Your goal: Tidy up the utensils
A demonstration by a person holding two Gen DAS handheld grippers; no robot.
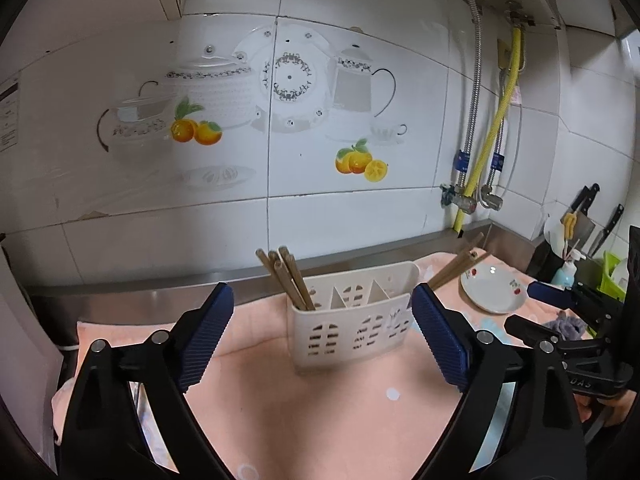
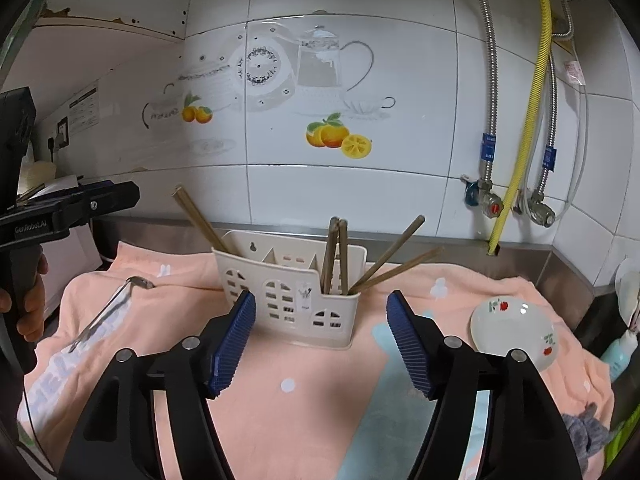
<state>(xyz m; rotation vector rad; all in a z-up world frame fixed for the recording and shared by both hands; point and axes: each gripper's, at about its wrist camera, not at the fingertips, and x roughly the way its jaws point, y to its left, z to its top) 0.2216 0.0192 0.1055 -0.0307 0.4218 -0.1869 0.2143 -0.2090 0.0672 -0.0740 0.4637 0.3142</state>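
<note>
Both the left hand-held gripper (image 1: 322, 312) and right hand-held gripper (image 2: 320, 320) are released, empty, just short of the chopstick caddy (image 2: 296, 300); open towel (image 2: 288, 408) between.

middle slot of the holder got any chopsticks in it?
No. In the right wrist view the utensil holder's middle compartment is bare; the chopsticks stand only in its end compartments.

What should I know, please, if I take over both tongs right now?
Left tongs: open, empty.
Right tongs: open, empty.
Holder stands on the pink towel, just ahead of both.
Done: chopsticks stand in the holder's end compartments.
Left: the metal utensil lies on the towel left of the holder. The plate sits to the right.
</note>
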